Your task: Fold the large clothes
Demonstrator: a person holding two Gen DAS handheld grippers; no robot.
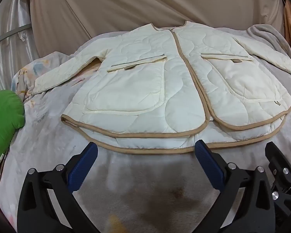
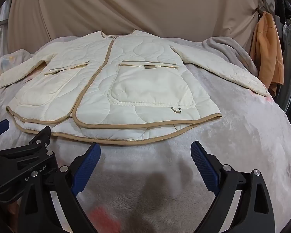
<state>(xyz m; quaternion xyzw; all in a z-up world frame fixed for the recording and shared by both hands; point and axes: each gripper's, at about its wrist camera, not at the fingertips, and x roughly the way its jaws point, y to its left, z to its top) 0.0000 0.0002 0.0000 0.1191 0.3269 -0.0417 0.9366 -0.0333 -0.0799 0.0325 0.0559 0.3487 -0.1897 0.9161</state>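
Observation:
A cream quilted jacket point(image 1: 168, 83) with tan trim lies flat and front up on a grey blanket, zipped, both sleeves spread out to the sides. It also shows in the right wrist view point(image 2: 114, 89). My left gripper point(image 1: 146, 151) is open and empty, hovering just short of the hem, near its middle. My right gripper point(image 2: 145, 151) is open and empty, just short of the hem on the jacket's right half. Part of the right gripper's black frame point(image 1: 281, 167) shows at the right edge of the left wrist view.
The grey blanket point(image 2: 242, 136) covers a bed. A green cushion point(image 1: 3, 120) lies at the left. A beige curtain point(image 1: 126, 5) hangs behind. An orange garment point(image 2: 267, 52) hangs at the right. A bunched grey blanket point(image 2: 227, 46) lies by the right sleeve.

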